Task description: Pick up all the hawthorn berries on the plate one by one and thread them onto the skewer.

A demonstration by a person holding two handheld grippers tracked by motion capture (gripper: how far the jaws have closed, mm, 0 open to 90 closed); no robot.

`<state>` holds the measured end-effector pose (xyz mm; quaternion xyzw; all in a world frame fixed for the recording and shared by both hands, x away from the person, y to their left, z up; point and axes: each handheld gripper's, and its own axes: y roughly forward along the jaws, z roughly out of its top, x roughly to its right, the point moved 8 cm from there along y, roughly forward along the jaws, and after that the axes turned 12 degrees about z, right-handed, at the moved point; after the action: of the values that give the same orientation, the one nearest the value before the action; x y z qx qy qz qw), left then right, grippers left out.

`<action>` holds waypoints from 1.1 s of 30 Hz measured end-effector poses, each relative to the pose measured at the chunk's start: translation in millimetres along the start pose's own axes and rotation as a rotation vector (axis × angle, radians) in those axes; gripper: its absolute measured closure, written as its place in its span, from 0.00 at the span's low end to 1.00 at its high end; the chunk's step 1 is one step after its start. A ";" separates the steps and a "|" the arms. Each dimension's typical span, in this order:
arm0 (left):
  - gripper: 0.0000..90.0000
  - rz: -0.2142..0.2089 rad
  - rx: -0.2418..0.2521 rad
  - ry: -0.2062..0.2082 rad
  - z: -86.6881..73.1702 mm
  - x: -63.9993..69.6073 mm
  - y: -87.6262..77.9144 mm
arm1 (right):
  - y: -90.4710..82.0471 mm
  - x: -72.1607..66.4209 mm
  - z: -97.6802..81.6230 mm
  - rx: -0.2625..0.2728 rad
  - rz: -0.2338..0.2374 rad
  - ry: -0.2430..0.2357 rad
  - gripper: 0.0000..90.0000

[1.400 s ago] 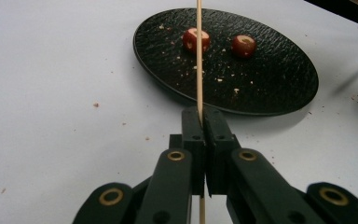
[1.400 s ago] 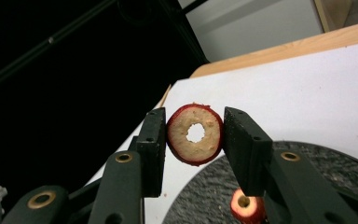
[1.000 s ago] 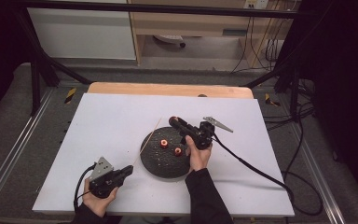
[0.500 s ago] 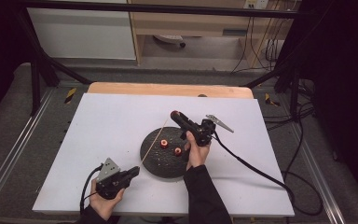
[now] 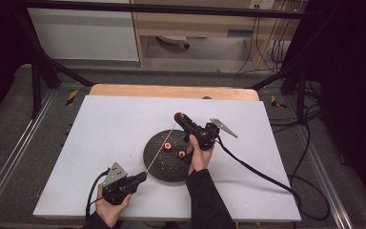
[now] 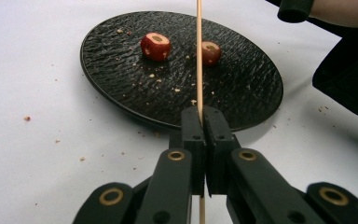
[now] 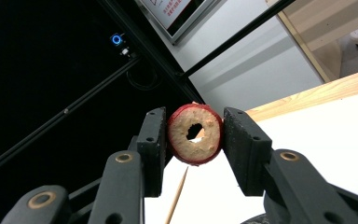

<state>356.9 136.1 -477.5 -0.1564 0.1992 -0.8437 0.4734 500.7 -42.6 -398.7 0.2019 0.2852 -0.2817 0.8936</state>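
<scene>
White board (image 5: 105, 143) covers the tabletop, with a strip of bare wood along its far edge and a dark frame, cables and pale cabinet fronts beyond it. Toward the near side of the board sits a round black plate (image 5: 158, 167) with a rippled surface, scattered with pale crumbs. Two red cored fruit pieces (image 5: 168, 147) rest on the plate's far half, near each other but apart; in the left gripper view they appear as one piece to the left of the skewer line (image 6: 156, 46) and one partly behind it (image 6: 211, 52). The left gripper (image 5: 142, 177) is held low at the near left, just beside the plate's rim, its jaws clenched on a thin wooden skewer (image 5: 159, 151). The left gripper view shows the stick pinched between the two closed pads (image 6: 204, 122), running from there across the plate and upward out of the frame (image 6: 199, 51). From above, the skewer slants from that gripper up over the plate toward the right gripper (image 5: 179, 116), which is raised above the plate's far right edge in the person's right hand (image 5: 199, 153). The right gripper (image 7: 195, 135) is grasping a red-skinned fruit slice (image 7: 195, 134) with a hole through its pale centre, its pads pressing the slice's two sides. Below that slice, the skewer's pointed end (image 7: 178, 196) shows against the white board, apart from the slice.
</scene>
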 end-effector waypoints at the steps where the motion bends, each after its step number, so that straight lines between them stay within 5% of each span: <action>1: 0.98 -0.001 -0.001 0.000 -0.1 0.2 0.1 | 0.1 0.1 -0.2 0.001 0.001 0.000 0.68; 33: 0.98 -0.001 -0.010 0.003 -1.6 1.6 0.8 | 0.0 1.6 -2.8 -0.016 -0.009 -0.018 0.68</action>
<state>356.0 134.7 -479.1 -0.1577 0.2038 -0.8431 0.4720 500.7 -41.7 -401.9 0.1909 0.2802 -0.2852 0.8965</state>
